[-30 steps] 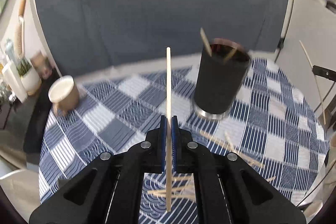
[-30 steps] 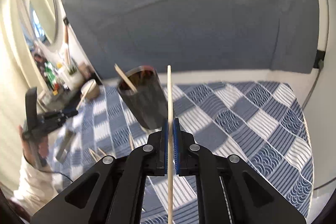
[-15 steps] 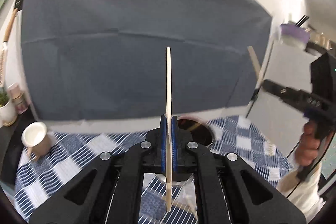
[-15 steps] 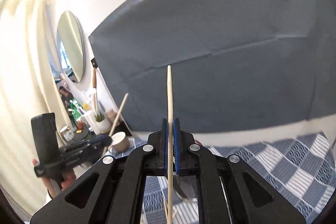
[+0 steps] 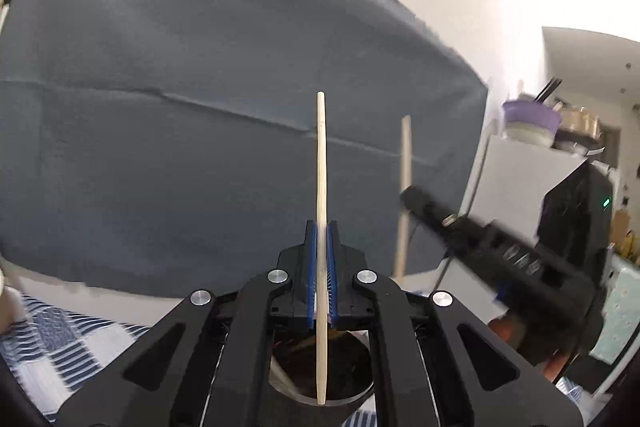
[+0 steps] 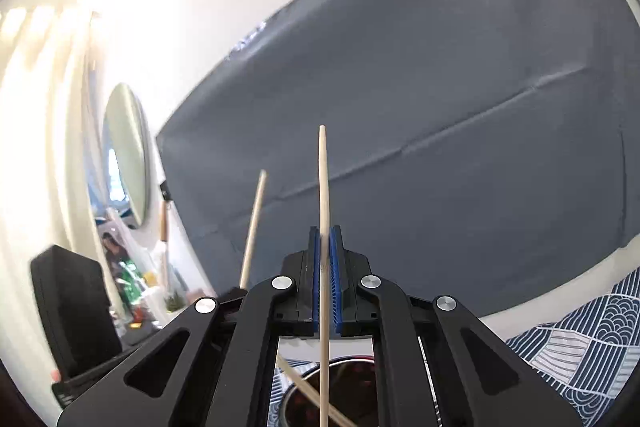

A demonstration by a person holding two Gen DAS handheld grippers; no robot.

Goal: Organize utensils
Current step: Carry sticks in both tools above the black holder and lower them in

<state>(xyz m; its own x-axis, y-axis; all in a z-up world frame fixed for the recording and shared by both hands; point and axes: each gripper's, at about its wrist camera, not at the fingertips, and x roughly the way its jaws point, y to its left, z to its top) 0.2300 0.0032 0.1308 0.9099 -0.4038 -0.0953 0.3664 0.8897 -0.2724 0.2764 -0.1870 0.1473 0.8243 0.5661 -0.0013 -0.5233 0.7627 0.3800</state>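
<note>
My left gripper is shut on a pale wooden chopstick that stands upright; its lower end hangs over the open mouth of a dark cup right below the jaws. My right gripper is shut on another upright wooden chopstick, its lower end over the same cup, which holds at least one chopstick. The right gripper with its chopstick shows in the left wrist view, close on the right. The left gripper's chopstick shows in the right wrist view.
A blue and white patterned tablecloth covers the table. A dark grey sheet hangs on the wall behind. A white cabinet with a purple bowl stands at right. A round mirror and cluttered shelf are at left.
Both grippers have tilted upward and moved in over the dark cup with their chopsticks. The two grippers have come closer together; the table has mostly dropped out of view.
</note>
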